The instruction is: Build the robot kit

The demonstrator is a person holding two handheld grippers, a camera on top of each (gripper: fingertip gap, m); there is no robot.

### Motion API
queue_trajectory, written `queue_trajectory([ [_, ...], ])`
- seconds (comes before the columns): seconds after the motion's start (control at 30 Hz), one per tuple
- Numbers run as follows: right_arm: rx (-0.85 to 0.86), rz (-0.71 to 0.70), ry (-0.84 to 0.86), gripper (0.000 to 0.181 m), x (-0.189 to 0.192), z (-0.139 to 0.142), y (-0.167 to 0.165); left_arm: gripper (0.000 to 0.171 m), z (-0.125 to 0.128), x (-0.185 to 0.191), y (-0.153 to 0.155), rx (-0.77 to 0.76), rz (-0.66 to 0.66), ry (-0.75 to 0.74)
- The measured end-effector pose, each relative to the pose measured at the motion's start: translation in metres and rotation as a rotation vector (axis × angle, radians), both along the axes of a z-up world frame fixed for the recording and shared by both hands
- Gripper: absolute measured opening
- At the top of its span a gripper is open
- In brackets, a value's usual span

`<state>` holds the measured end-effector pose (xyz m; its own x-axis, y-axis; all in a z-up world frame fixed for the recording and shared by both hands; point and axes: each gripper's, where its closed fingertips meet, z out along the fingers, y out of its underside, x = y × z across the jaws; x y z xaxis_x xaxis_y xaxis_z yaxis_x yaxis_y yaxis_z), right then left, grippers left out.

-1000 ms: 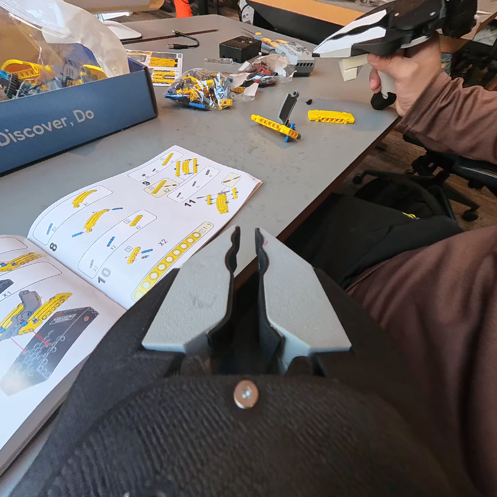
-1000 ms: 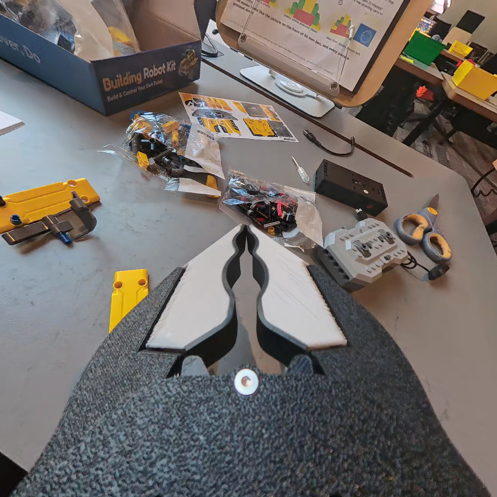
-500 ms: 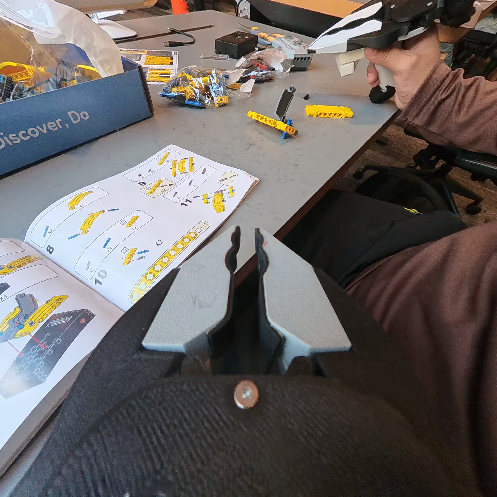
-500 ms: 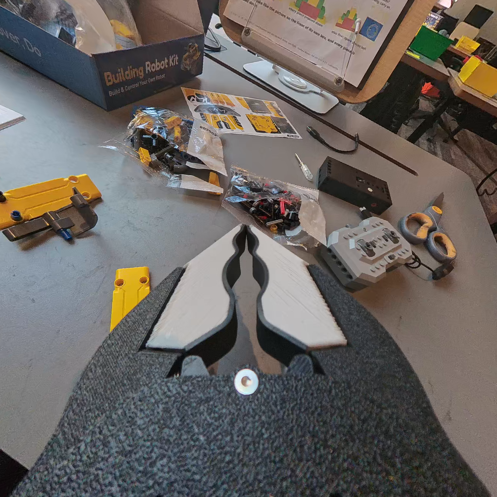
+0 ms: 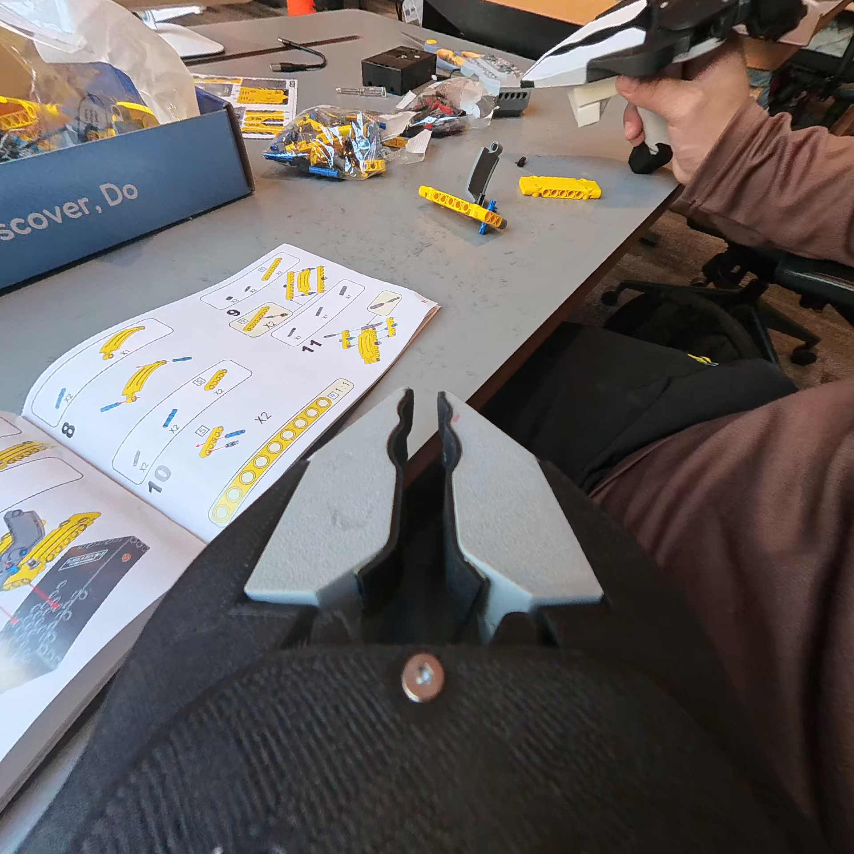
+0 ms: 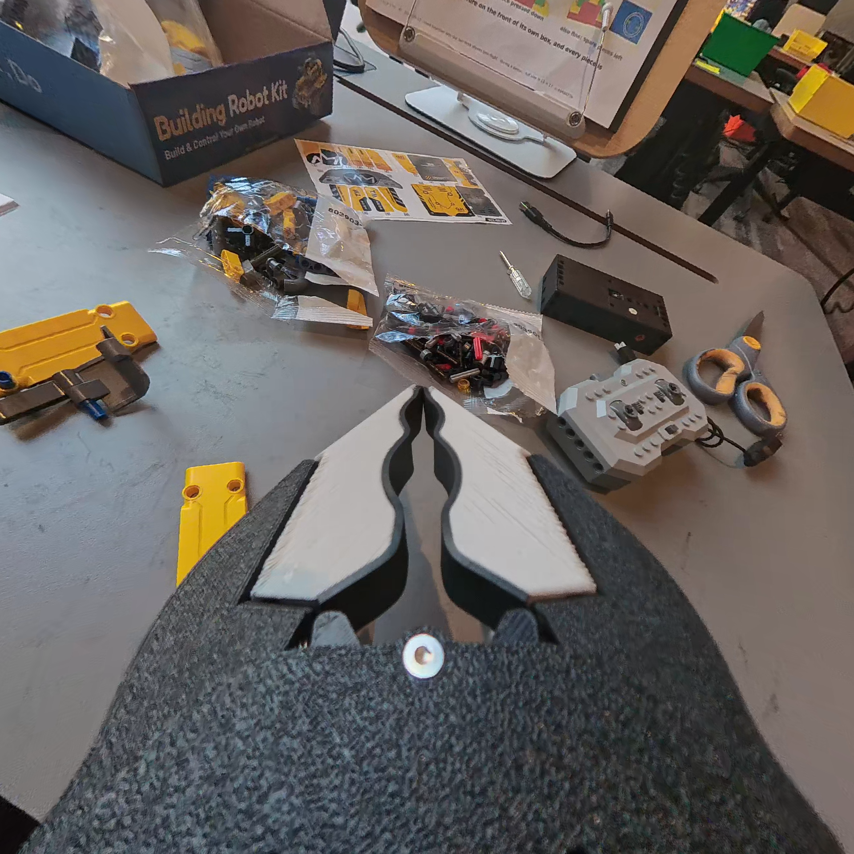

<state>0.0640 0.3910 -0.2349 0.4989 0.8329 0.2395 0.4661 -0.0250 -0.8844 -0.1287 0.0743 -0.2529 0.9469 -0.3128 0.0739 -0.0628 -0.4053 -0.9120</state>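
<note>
Showing the left gripper (image 5: pixel 424 399) empty, fingertips a slit apart, above the table (image 5: pixel 393 240) edge beside an open instruction booklet (image 5: pixel 222 393), on the near side of the blue box (image 5: pixel 115 185). Showing the right gripper (image 6: pixel 423 393) empty too, tips pressed together, just short of a bag of black and red parts (image 6: pixel 462 351), well apart from the blue box. Farther out: yellow beam (image 6: pixel 69 337) already pinned to a grey piece (image 6: pixel 115 374), second yellow beam (image 6: pixel 210 503) loose, another parts bag (image 6: pixel 277 249) unsorted just before the blue box.
</note>
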Motion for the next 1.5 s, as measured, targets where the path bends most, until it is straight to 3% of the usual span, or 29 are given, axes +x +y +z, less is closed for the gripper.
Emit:
queue_trajectory([
  [0.4,-0.16,-0.102,-0.055,0.003,-0.006,-0.012,0.035,0.007,-0.008,-0.001,0.005,-0.027,0.009,0.006],
  [0.57,-0.285,-0.013,-0.128,0.007,-0.028,-0.027,0.042,0.007,-0.011,-0.003,0.007,-0.038,0.019,0.008],
  [0.77,-0.284,0.061,-0.286,0.01,-0.036,-0.053,0.045,0.007,-0.013,-0.004,0.008,-0.046,0.025,0.003],
  [1.0,-0.201,0.089,-0.339,0.018,-0.034,-0.053,0.047,0.007,-0.014,-0.002,0.009,-0.054,0.013,-0.02],
  [1.2,-0.272,0.171,-0.316,0.009,-0.039,-0.055,0.038,0.007,-0.014,-0.003,0.008,-0.054,0.011,-0.033],
  [1.5,-0.247,0.181,-0.308,0.004,-0.037,-0.052,0.034,0.007,-0.014,-0.002,0.008,-0.057,0.008,-0.033],
])
